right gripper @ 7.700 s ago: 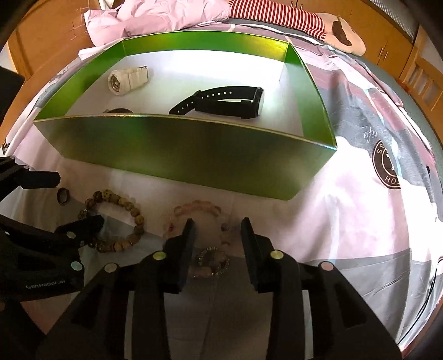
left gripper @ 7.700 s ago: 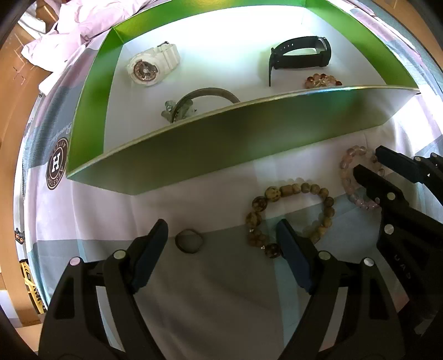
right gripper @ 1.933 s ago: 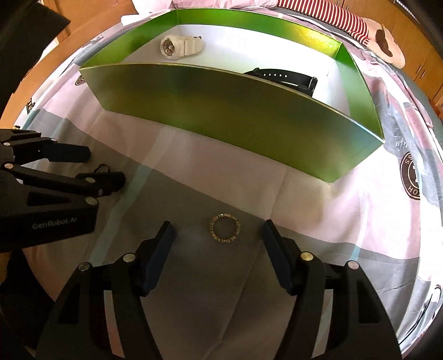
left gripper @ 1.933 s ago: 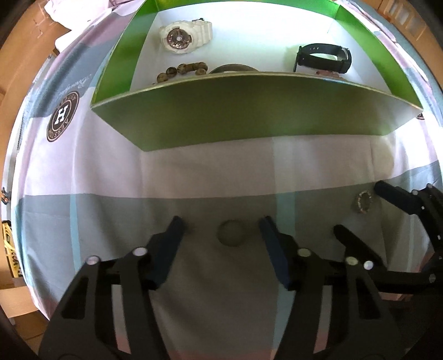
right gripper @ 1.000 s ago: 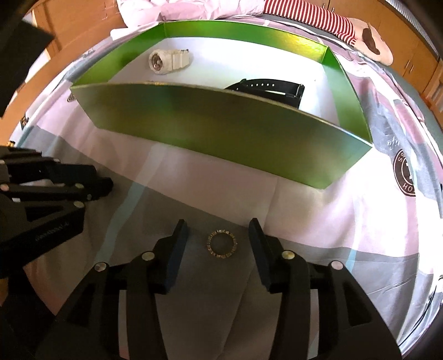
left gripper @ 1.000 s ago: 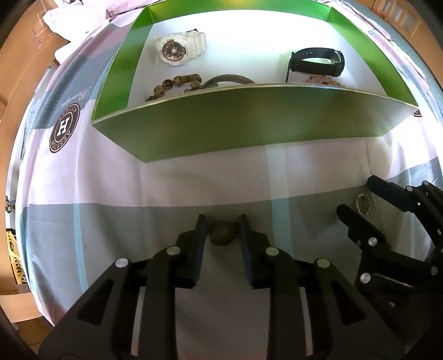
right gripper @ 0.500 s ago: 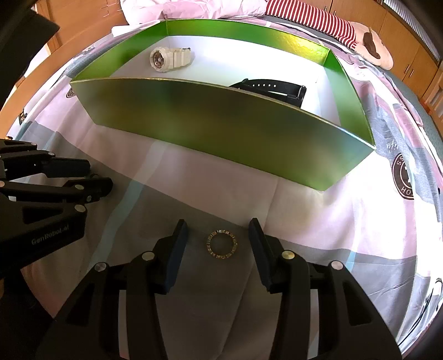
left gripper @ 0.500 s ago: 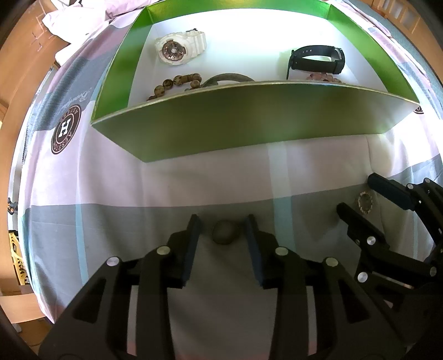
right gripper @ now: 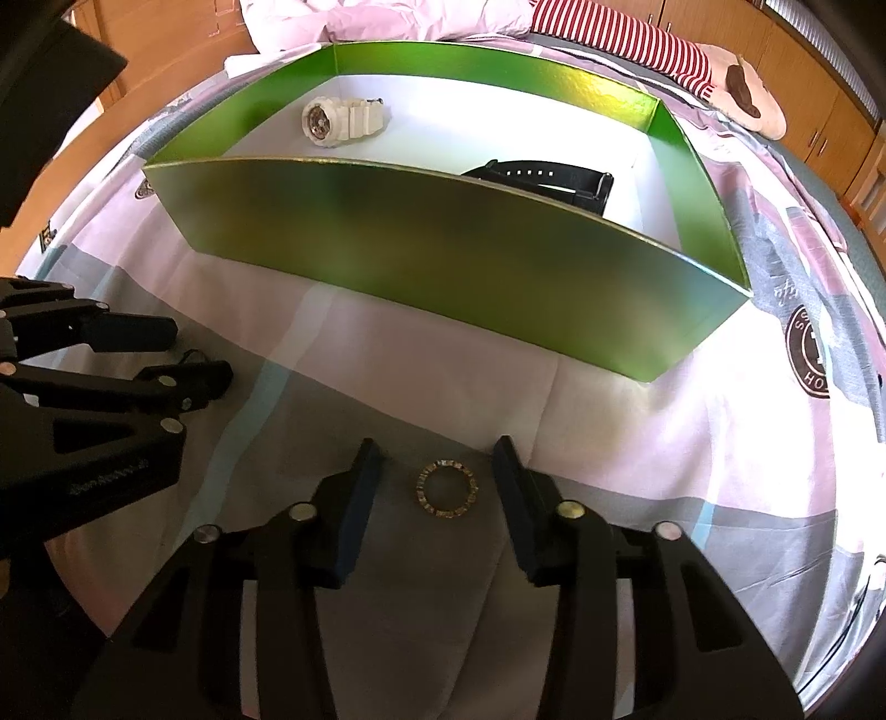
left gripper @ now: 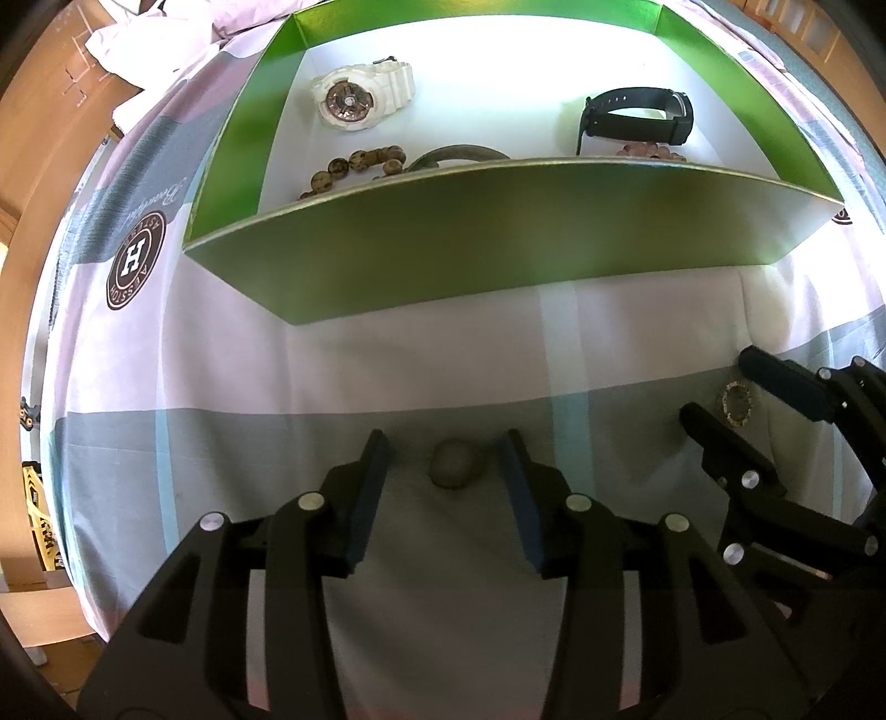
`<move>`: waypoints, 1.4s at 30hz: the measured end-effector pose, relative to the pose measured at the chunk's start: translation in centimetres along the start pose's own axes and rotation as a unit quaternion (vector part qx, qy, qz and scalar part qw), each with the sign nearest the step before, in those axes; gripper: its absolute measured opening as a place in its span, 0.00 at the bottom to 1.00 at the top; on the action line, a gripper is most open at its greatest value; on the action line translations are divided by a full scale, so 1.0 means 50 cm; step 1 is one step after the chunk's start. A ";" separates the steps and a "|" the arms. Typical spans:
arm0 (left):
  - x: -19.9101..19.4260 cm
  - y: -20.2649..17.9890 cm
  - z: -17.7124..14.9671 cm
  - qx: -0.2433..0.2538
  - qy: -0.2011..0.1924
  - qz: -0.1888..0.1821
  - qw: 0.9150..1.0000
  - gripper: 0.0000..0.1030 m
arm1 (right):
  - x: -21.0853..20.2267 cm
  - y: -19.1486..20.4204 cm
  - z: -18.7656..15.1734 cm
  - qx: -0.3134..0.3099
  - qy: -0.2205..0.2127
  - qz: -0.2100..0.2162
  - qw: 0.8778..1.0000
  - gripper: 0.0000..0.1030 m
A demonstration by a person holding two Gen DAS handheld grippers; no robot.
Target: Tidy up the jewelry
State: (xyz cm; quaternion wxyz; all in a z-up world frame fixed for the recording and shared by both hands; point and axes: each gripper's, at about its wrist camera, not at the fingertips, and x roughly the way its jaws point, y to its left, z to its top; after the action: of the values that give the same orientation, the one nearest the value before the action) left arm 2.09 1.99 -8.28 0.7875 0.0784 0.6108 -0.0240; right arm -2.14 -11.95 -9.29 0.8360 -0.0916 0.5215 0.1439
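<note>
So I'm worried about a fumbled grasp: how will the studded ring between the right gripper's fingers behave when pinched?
The studded ring lies flat on soft bedding, so closing fingers may press it into the cloth rather than lift it. It looks thin, rigid and probably light. Its bumpy rim may aid grip, but it could flip upright.

Home bedroom — printed bedsheet [right gripper: 637, 443], wooden wardrobe doors [right gripper: 830, 83], rumpled bedding [right gripper: 415, 16].

Patterned bedsheet [right gripper: 637, 443], striped pillow [right gripper: 626, 39], wooden cabinets [right gripper: 819, 66]
</note>
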 end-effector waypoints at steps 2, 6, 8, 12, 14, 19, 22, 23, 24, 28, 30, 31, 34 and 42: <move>0.000 -0.001 0.000 0.000 0.000 0.000 1.000 0.42 | -0.002 0.004 0.001 -0.005 -0.004 -0.003 1.000 0.24; 0.001 -0.002 0.000 0.000 0.000 0.001 1.000 0.43 | -0.003 0.012 0.002 -0.018 -0.006 -0.012 1.000 0.21; 0.000 -0.002 -0.002 0.000 0.000 0.000 1.000 0.43 | -0.003 0.016 0.002 -0.022 -0.007 -0.016 1.000 0.21; 0.000 -0.002 -0.002 0.001 0.000 0.000 1.000 0.43 | -0.001 0.018 0.003 -0.018 -0.007 -0.014 1.000 0.21; 0.000 -0.002 -0.002 0.000 0.000 0.001 1.000 0.43 | -0.001 0.018 0.003 -0.018 -0.007 -0.015 1.000 0.21; 0.000 -0.003 -0.002 0.000 0.000 -0.002 1.000 0.42 | -0.001 0.018 0.002 -0.019 -0.007 -0.015 1.000 0.21; -0.001 0.003 -0.001 0.000 0.003 -0.018 1.000 0.30 | -0.001 0.014 0.002 -0.015 -0.007 -0.012 1.000 0.21; -0.003 0.008 0.000 -0.002 0.004 -0.025 1.000 0.26 | -0.002 0.013 0.002 -0.014 -0.007 -0.011 1.000 0.21; 0.000 0.016 0.004 -0.006 0.005 -0.031 0.999 0.22 | -0.002 0.012 0.002 -0.012 -0.007 -0.010 1.000 0.21; 0.002 0.063 0.015 -0.045 0.019 -0.073 0.996 0.20 | -0.003 0.004 0.002 -0.003 -0.005 -0.003 1.000 0.21; 0.001 0.091 0.020 -0.065 0.020 -0.082 0.994 0.21 | -0.003 0.001 0.002 0.001 -0.004 0.001 1.000 0.21; -0.001 0.104 0.022 -0.074 0.021 -0.088 0.993 0.28 | -0.004 -0.001 0.002 0.001 -0.004 0.001 1.000 0.21; -0.006 0.125 0.023 -0.083 0.019 -0.104 0.991 0.39 | -0.005 -0.001 0.001 0.000 -0.004 0.001 1.000 0.21; -0.002 0.137 0.018 -0.081 0.025 -0.120 0.989 0.49 | -0.004 0.001 0.000 -0.003 -0.002 0.001 1.000 0.21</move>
State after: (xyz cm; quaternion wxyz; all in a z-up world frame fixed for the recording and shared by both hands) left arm 3.87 8.58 -7.33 0.7669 -0.0586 0.6356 -0.0670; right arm -2.24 -11.94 -9.10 0.8367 -0.0933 0.5193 0.1465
